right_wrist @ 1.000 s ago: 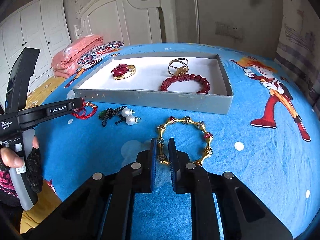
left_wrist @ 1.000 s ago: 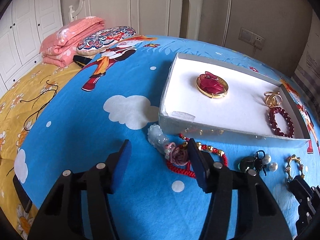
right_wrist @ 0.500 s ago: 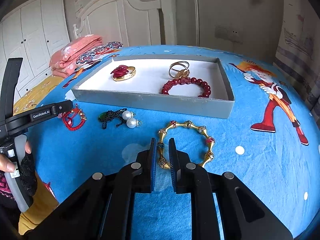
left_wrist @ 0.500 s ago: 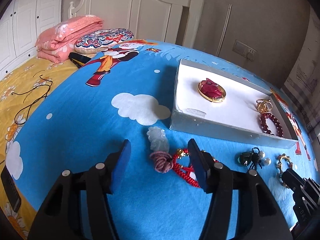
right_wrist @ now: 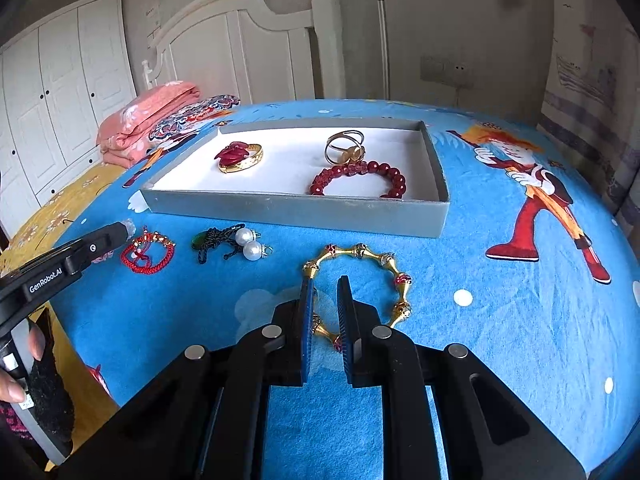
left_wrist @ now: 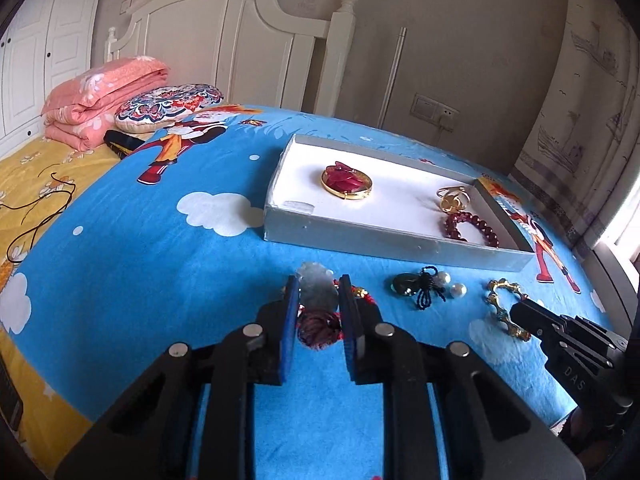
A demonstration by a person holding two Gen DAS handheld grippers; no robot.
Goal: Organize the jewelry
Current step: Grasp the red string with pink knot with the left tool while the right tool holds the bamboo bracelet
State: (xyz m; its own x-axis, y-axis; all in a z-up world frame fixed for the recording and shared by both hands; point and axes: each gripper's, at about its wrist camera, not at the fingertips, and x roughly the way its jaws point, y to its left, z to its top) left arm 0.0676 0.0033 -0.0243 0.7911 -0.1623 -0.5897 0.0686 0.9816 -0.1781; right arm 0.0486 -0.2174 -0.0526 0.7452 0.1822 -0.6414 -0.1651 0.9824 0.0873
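A grey tray [left_wrist: 384, 242] [right_wrist: 296, 212] on the blue bedspread holds a red-and-gold brooch [left_wrist: 346, 181] [right_wrist: 239, 157], a gold ring [left_wrist: 453, 199] [right_wrist: 345, 149] and a dark red bead bracelet [left_wrist: 472, 228] [right_wrist: 358, 178]. My left gripper [left_wrist: 319, 294] is shut on a pale jade pendant [left_wrist: 316, 288] with a maroon knot and red cord [right_wrist: 148, 251]. My right gripper [right_wrist: 324, 300] is shut on the near side of a gold bamboo-link bracelet [right_wrist: 360, 280] [left_wrist: 502, 308] lying on the bed. A green-stone, black-cord and pearl piece [left_wrist: 424, 288] [right_wrist: 230, 240] lies between them.
A folded pink blanket [left_wrist: 100, 100] and a patterned cushion [left_wrist: 168, 106] lie at the head of the bed by the white headboard [left_wrist: 224, 36]. A yellow sheet [left_wrist: 28, 184] with a black cord is on the left. The bed edge is close below both grippers.
My left gripper has gone from wide open to shut around the jade pendant and its knot. My right gripper has stayed shut on the gold bracelet and barely moved.
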